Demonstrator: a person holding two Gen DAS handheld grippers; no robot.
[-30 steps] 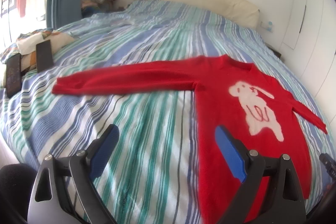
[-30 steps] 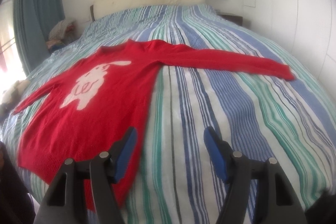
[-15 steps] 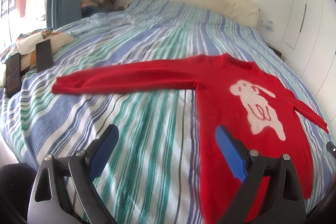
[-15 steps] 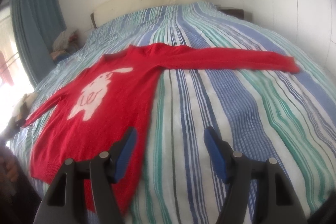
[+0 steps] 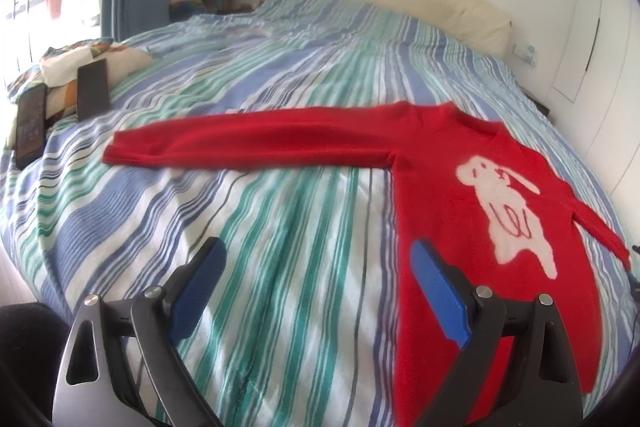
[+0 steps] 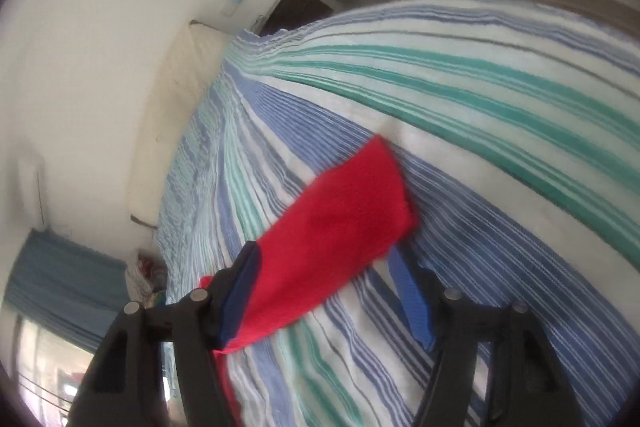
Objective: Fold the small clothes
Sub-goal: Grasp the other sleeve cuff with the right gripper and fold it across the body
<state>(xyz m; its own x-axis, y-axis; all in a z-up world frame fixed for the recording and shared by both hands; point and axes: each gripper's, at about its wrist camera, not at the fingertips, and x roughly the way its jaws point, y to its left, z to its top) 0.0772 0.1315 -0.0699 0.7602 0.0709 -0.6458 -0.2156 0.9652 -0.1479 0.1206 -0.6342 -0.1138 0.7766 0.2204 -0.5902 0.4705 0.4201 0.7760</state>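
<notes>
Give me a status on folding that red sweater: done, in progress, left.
Done: the red sweater lies flat, face up, on the striped bed, sleeves spread; no fold shows. In progress: the right tool is at the end of one sleeve, jaws open around it, not yet clamped. The left tool hangs open over the bed. Left: every fold.

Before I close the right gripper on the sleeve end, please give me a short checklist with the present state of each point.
1. Right gripper open: ok.
2. Sleeve cuff between its fingers: cannot tell, image blurred and tilted.
3. Left gripper open and empty: ok.
4. Red sweater body flat on the bed: ok.
5. Other sleeve straight: ok.
6. Phones away from the sweater: ok.
</notes>
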